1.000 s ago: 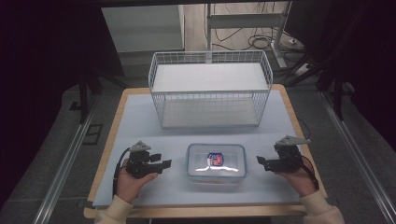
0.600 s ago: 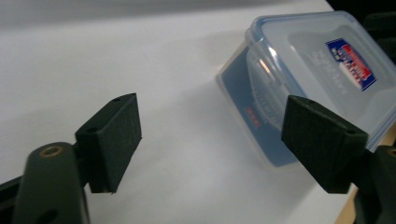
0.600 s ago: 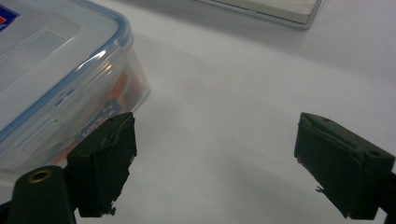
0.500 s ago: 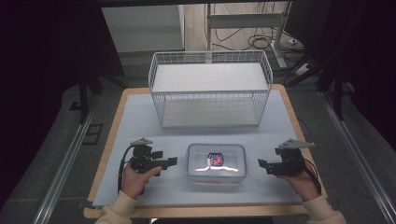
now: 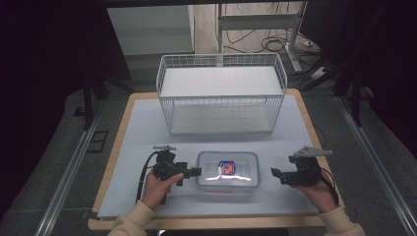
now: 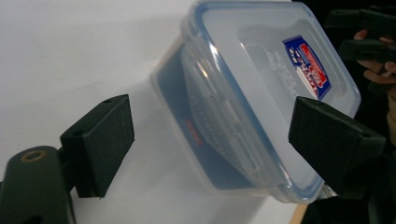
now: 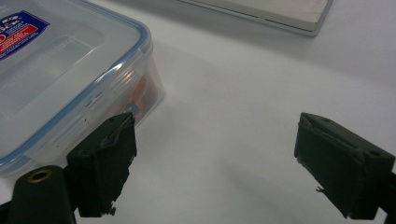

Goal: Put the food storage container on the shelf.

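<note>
Your left gripper (image 5: pixel 193 172) sits right at the box's (image 5: pixel 227 170) left short end, jaws pointing across the table toward it. Its jaws have just been opening and now stand wide, nothing pressed between them. In the left gripper view the pads (image 6: pixel 103 140) straddle the near end of the box (image 6: pixel 261 93) with clear gaps on both sides, so nothing is gripped yet.

Your right gripper (image 5: pixel 276 175) waits off the box's right short end, near but clearly apart, a strip of bare mat (image 5: pixel 147 132) between them. Its jaws are also spread wide and hold nothing. In the right gripper view the box (image 7: pixel 70 79) lies off to one side of the jaws, its corner level with one pad (image 7: pixel 105 158), not between the two.

The box itself rests flat near the front of the mat, lid on, the blue-and-red label (image 5: pixel 226 167) up. Its long axis runs left to right, straight from one gripper to the other, so each gripper faces a short end.

Your left hand (image 5: pixel 157 189) is the nearer one, and the move likely turns on it: the box lies dead ahead of those jaws. Your right needs to shift sideways to centre on its end.

Beyond the box the wire basket (image 5: pixel 221 93) stands empty at the back of the mat, well apart.
</note>
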Tool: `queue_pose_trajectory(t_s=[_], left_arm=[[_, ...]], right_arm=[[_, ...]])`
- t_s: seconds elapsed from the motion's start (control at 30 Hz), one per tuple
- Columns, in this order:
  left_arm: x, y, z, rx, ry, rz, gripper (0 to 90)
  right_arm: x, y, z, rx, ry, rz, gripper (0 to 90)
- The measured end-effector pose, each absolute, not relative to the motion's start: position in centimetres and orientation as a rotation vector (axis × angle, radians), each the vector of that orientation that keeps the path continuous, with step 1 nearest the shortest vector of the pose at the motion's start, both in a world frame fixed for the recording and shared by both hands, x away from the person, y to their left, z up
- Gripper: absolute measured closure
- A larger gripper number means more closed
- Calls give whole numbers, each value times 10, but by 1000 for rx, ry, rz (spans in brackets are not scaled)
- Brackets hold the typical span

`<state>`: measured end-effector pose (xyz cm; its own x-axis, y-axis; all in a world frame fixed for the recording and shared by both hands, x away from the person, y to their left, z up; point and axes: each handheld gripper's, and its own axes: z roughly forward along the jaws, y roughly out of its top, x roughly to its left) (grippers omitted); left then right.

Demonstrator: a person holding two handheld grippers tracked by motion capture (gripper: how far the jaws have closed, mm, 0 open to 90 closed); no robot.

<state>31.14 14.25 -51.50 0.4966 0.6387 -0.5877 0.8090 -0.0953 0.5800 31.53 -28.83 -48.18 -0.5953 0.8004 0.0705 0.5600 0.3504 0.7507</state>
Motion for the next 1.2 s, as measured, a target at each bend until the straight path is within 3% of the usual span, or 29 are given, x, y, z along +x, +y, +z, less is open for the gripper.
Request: queue_pose_trajectory(t_s=[0.23, 0.33, 0.83, 1.2], left_arm=[[315, 126, -522, 1786, 1198, -359, 146], [314, 124, -522, 1770, 1187, -355, 196], [313, 129, -522, 1750, 1201, -398, 271], [312, 131, -524, 1733, 1201, -398, 282]], right_arm=[[317, -285, -483, 1199, 2322, 1095, 131], [316, -285, -482, 1195, 2318, 1097, 130], [317, -284, -482, 1192, 2321, 1092, 131], [316, -277, -475, 1217, 2370, 1173, 134]])
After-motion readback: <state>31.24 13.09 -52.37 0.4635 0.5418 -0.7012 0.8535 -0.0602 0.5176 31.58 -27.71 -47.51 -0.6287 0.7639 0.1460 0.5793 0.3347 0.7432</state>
